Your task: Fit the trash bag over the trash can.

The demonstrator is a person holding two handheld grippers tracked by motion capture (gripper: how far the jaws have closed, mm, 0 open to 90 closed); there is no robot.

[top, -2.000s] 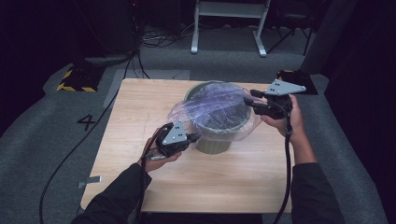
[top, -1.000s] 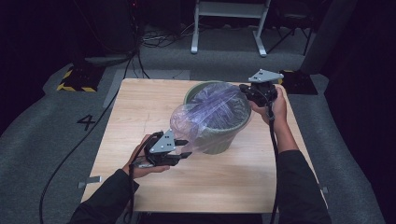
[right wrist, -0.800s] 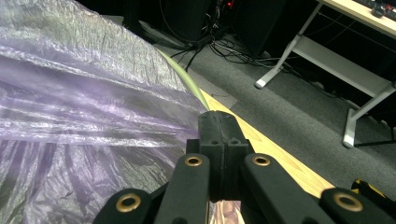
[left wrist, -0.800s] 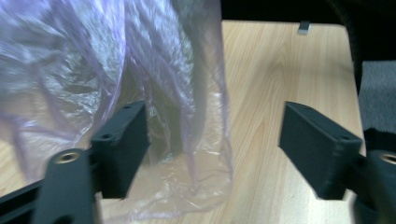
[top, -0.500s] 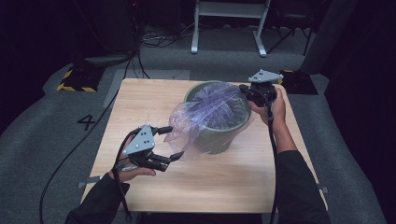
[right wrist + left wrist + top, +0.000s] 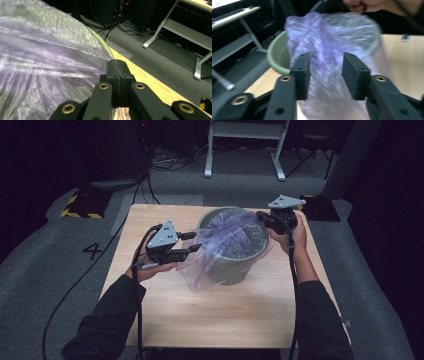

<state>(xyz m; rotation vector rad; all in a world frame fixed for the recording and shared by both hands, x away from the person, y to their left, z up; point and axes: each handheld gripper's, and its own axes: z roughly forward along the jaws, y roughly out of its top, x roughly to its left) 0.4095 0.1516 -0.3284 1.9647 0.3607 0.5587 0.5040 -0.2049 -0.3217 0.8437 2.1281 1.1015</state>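
A lab: numbered grey floor (image 6: 60,270), hazard tape (image 6: 80,205), cables (image 6: 170,162).

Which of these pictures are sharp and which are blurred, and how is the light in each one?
High view: the wooden table is well lit, the room around it dark, the picture rather soft. Left gripper view: the purple plastic bag and green bucket are smeared by motion; the black jaws are sharper. Right gripper view: sharp, with pale glare streaks on the bag's film.

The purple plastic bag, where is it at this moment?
In the high view the purple plastic bag is draped over the green bin at the table's middle, between the left gripper and the right gripper.
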